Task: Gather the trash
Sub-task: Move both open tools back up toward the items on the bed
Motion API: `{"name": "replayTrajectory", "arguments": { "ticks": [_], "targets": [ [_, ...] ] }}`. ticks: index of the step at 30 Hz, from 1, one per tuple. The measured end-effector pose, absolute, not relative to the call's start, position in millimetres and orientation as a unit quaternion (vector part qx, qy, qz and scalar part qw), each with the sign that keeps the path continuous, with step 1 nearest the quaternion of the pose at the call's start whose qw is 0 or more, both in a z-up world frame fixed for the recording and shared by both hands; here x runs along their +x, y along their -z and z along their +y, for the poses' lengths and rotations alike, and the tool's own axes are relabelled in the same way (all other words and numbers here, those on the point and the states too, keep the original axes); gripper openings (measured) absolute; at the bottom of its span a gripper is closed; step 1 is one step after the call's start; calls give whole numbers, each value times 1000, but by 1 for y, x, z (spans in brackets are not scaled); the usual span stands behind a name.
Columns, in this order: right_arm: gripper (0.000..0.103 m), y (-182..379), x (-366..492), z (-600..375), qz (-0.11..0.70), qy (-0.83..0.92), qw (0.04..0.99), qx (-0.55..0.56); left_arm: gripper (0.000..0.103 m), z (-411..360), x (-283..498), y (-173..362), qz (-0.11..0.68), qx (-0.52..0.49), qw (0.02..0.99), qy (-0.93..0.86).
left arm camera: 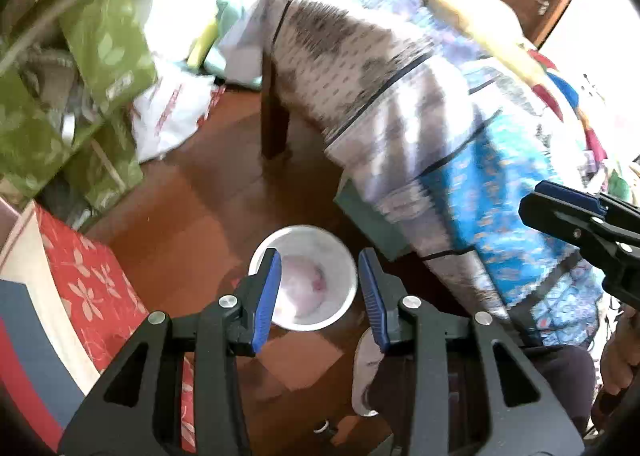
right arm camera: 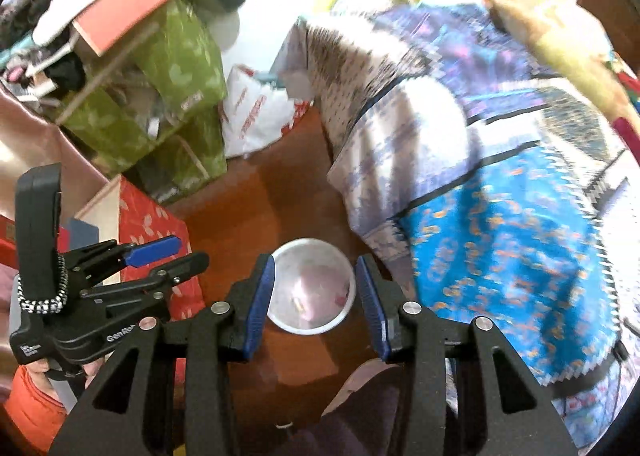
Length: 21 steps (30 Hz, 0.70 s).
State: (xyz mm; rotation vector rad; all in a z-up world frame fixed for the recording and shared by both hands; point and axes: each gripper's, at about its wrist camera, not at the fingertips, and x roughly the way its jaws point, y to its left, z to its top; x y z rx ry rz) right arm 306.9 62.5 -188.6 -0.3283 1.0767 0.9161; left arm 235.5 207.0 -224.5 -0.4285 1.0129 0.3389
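A round white bin (left arm camera: 340,312) stands on the brown wooden floor, far below both grippers. It holds pinkish crumpled scraps (left arm camera: 316,280). My left gripper (left arm camera: 319,268) hangs open above it, with nothing between its blue pads (left arm camera: 266,292). In the right wrist view the same bin (right arm camera: 312,246) shows between the fingers of my right gripper (right arm camera: 315,272), which is also open and holds nothing. Each gripper shows in the other's view: the right one (left arm camera: 560,211) at the right edge, the left one (right arm camera: 160,252) at the left, held by a hand with an orange sleeve.
A bed with a blue and white patterned quilt (left arm camera: 460,159) overhangs the floor on the right, on a dark wooden leg (left arm camera: 274,115). Green leaf-print bags (left arm camera: 104,43), a white plastic bag (left arm camera: 172,115) and a red floral box (left arm camera: 88,280) crowd the left. A person's shoe (left arm camera: 366,368) is near the bin.
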Motion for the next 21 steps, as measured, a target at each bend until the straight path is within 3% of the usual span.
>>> {"name": "replayTrajectory", "arguments": {
  "ticks": [14,21],
  "targets": [
    [39,106,298,-59,415,-389,819,-75,40,93,256,121,407,-141,898,-89],
    [39,103,312,-128,406,-342,846,-52,40,30,293,110,405,-114,906,-40]
  ]
}}
